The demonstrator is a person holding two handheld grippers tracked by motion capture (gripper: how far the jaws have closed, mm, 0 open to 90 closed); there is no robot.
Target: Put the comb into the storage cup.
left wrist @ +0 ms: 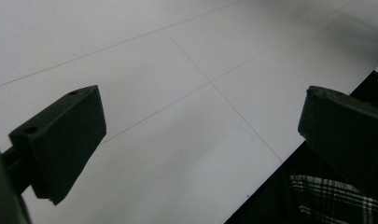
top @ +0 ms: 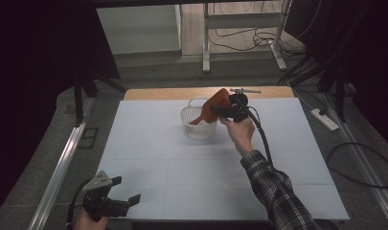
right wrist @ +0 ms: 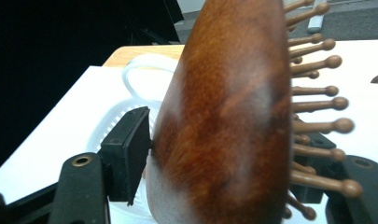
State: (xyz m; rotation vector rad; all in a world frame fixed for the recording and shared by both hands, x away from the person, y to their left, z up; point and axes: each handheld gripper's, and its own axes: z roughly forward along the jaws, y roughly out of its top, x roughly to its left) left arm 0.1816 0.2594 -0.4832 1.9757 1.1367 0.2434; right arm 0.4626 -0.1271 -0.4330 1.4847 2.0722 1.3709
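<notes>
The wooden hairbrush (right wrist: 228, 116) stands between the jaws of my right gripper (top: 219, 111), at the upper middle of the high view, its handle down inside the white basket (top: 194, 128). The left pad touches its back; the other side I cannot tell. My left gripper (top: 125, 189), lower left, is wide apart over the white table (top: 148, 143).

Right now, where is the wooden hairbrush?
High view: the wooden hairbrush is right of centre at the table's far side, between the right gripper jaws, its handle dipping into the white basket.
</notes>
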